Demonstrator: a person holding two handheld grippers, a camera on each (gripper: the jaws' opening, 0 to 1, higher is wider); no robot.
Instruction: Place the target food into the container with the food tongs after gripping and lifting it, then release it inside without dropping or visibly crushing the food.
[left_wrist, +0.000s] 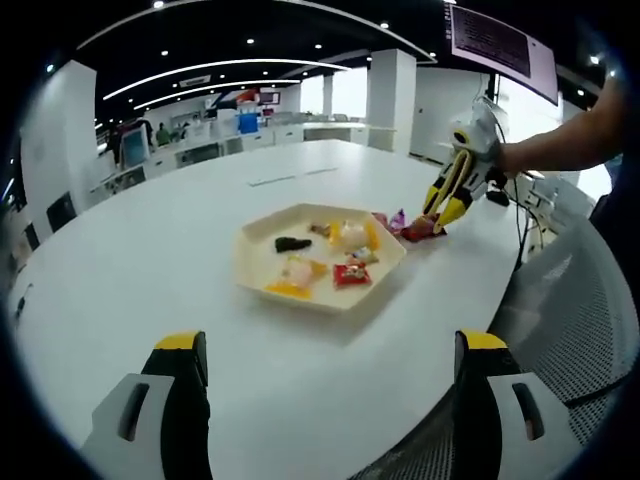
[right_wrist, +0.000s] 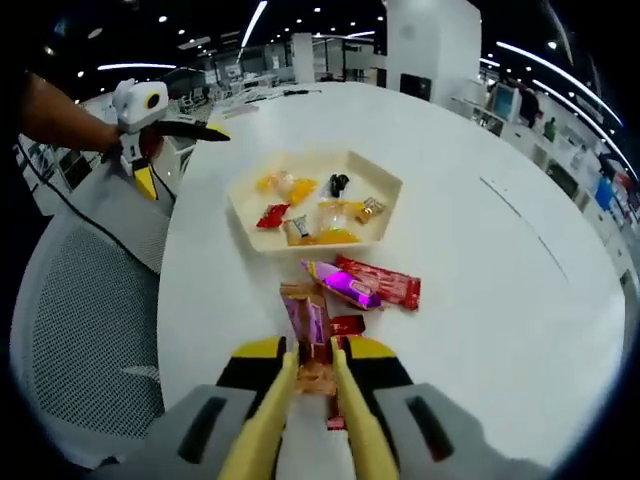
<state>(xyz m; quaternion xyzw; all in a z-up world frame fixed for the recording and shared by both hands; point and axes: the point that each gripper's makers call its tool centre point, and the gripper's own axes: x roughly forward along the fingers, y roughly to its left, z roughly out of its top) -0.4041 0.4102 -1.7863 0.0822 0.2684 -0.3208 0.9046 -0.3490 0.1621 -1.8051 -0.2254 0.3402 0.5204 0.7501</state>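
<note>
Lying on a white oval table (right_wrist: 500, 260), a shallow cream tray (right_wrist: 385, 190) with angled, hexagon-like sides held several small wrapped sweets — orange, red, yellow and one dark piece. Any print on the wrappers was too small to read.

In the right gripper view, the right gripper (right_wrist: 318, 385) carried yellow tongs (right_wrist: 262, 430), their long arms running up the view and closed together on a brown-wrapped snack (right_wrist: 318, 372) at the near table edge, short of the tray. Just ahead lay more glossy wrapped snacks: a pink bar (right_wrist: 305, 315) lengthwise along the tongs' line, a purple packet (right_wrist: 345, 285) and a red bar (right_wrist: 385, 282) both lying slantwise across it.

The left gripper (left_wrist: 320, 365) sat low at the table edge — its black, yellow-tipped jaws stood wide apart with nothing between them. A mesh-backed chair (right_wrist: 85, 300) stood beside the table.
</note>
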